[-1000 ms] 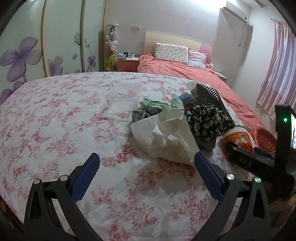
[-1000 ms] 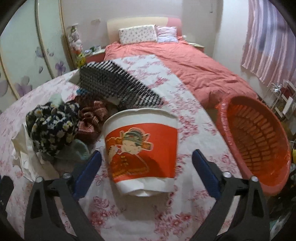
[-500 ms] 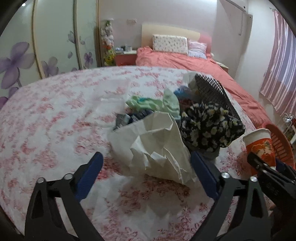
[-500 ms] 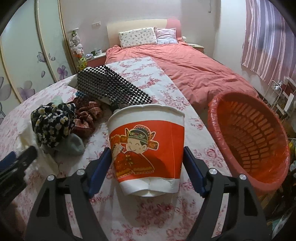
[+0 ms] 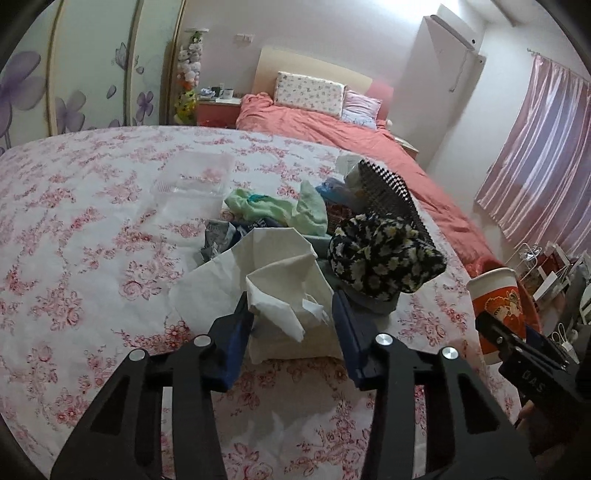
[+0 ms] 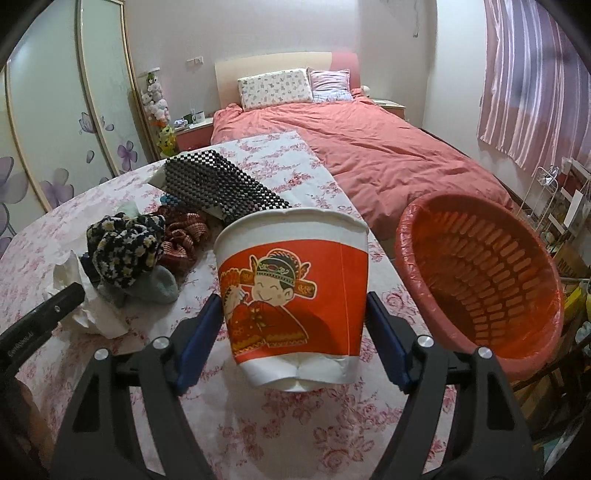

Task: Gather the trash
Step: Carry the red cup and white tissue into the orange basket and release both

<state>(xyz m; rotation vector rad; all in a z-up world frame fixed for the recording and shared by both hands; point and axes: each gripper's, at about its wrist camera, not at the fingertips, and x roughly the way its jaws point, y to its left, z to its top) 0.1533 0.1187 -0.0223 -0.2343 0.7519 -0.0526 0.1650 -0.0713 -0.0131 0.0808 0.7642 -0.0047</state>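
Two tools, left tool (image 5: 293, 325) pinching crumpled white paper (image 5: 284, 288), right tool (image 6: 293, 332) apparently clamping the paper cup (image 6: 295, 291).

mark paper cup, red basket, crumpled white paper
paper cup (image 6: 295, 295): right wrist view, red printed side.
red basket (image 6: 491, 273): right wrist view, slotted inner wall.
crumpled white paper (image 5: 284, 291): left wrist view, central folds.

Walls: I see plain pale walls (image 6: 177, 33) with a wall-mounted air conditioner (image 5: 452, 31).
Wardrobe: sliding doors (image 5: 92, 74) with purple flower prints, on my left.
Bed: salmon duvet (image 6: 369, 147), two pillows (image 6: 275, 88), pale headboard (image 6: 273, 61).
Nightstand: red (image 5: 218, 110), beside the bed.
Window: pink striped curtains (image 5: 543, 155).
Foreground surface: pink floral quilt (image 5: 74, 229).
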